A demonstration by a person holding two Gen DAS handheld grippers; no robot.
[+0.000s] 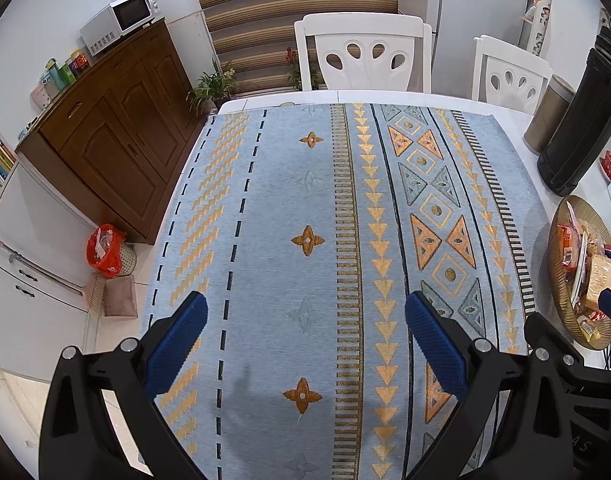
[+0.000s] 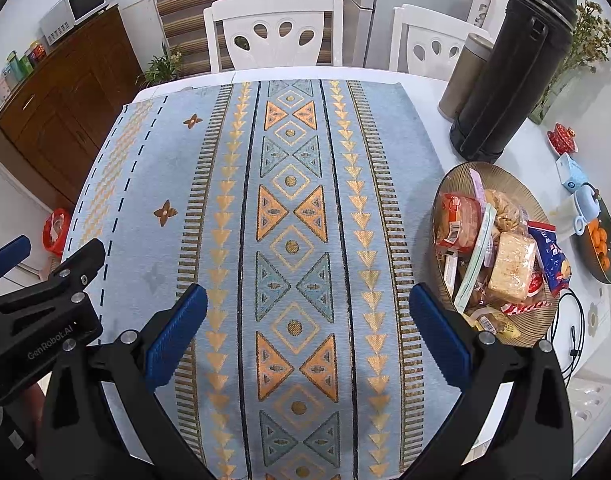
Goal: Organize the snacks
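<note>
- Left gripper (image 1: 305,316): jaws spread wide, empty, hovering over the patterned cloth (image 1: 305,200).
- Right gripper (image 2: 307,308): likewise spread and empty, above the cloth's central band; its right finger sat just beside the bowl.
- Snacks (image 2: 501,248): wrapped packets heaped in a ribbed golden bowl (image 2: 445,200) at the cloth's right edge, apparently gathered there for sorting.
- Open room: the cloth lay bare ahead of both grippers, a likely laying-out area.
- Far right of the tabletop (image 2: 425,80): black flask (image 2: 513,68) and steel canister (image 2: 461,76) stood close behind the bowl, crowding that side.
</note>
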